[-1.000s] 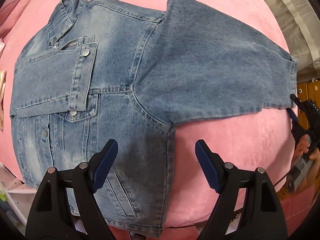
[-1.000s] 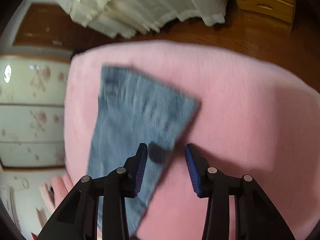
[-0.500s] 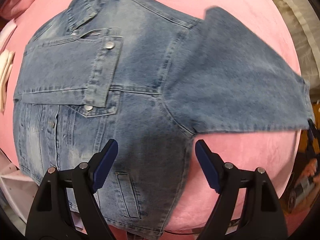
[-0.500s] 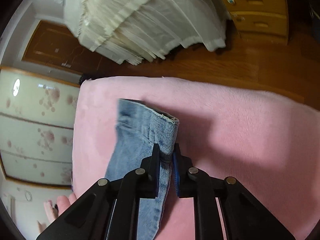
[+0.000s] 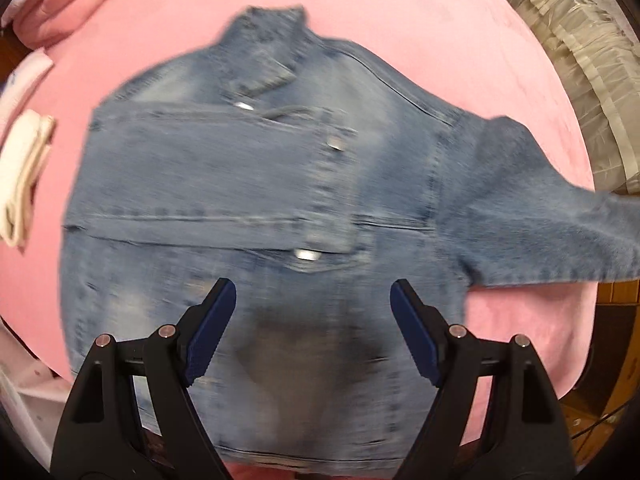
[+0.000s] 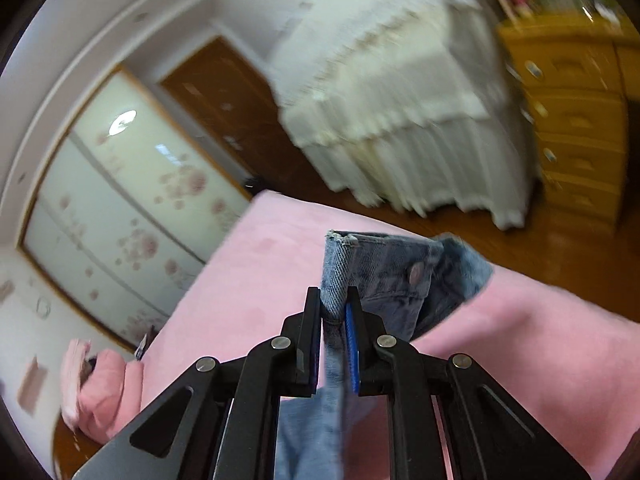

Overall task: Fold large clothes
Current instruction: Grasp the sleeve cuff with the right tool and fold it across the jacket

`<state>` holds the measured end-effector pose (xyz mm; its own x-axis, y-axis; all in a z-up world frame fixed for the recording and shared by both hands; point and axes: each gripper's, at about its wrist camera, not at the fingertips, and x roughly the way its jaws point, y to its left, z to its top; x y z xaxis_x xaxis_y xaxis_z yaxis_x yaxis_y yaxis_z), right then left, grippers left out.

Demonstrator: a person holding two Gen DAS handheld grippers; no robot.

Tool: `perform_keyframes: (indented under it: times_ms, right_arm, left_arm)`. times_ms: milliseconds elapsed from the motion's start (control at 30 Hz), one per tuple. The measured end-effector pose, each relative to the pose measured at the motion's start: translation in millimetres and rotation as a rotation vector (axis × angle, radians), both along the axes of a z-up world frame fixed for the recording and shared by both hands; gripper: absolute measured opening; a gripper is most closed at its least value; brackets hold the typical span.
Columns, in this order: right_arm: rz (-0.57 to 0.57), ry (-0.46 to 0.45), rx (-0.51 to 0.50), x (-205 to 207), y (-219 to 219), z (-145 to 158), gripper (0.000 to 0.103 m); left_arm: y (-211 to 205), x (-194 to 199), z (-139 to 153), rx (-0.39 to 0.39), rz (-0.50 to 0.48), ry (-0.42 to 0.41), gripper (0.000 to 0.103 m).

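A faded blue denim jacket lies front-up on the pink plush bed cover, collar at 12 o'clock, one sleeve reaching toward 3 o'clock. The left gripper hangs above the hem, fingers wide apart and empty. The right gripper pinches the buttoned sleeve cuff (lifted off the cover) between nearly closed fingers.

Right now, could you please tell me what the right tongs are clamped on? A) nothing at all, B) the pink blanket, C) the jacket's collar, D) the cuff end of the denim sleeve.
D: in the right wrist view the right tongs pinch the denim sleeve cuff, its snap button showing, lifted above the pink blanket.
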<state>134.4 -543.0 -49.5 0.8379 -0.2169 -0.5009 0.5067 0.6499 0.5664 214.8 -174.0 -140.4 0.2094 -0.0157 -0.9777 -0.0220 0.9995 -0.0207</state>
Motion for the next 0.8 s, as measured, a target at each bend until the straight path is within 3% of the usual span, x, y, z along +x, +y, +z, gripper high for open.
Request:
perform_keyframes:
  times_ms: [133,233,400,533,633,733,800]
  right_arm:
    - [0.112,-0.045,-0.096,41,87,42,0.011]
    - [0.198,-0.040,-0.172,75,158,57,0.011]
    - [0.341,0.021,-0.209,138,283,34,0.011]
    - [0.432,0.094,-0.189,182,371,-27,0.011]
    - [0.495,0.154,-0.176,208,433,-105,0.011]
    - [0.550,0.304,-0.168,231,482,-184,0.011]
    - [0.588,0.388,-0.195,241,505,-217,0.012]
  left_arm:
    - [60,-7,21,-0.006,0.011,-0.039,0.077]
    - [106,-9,31,-0.018,0.034,-0.059,0.077]
    - [172,-11,38,-0.026,0.062,-0.089,0.077]
    - [218,-14,32,-0.030,0.087,-0.101,0.077]
    - [243,-16,17,-0.031,0.107,-0.078,0.078]
    - [255,-17,0,-0.062,0.114,-0.051,0.077]
    - [258,-17,-9,-0.088,0.094,-0.033,0.077]
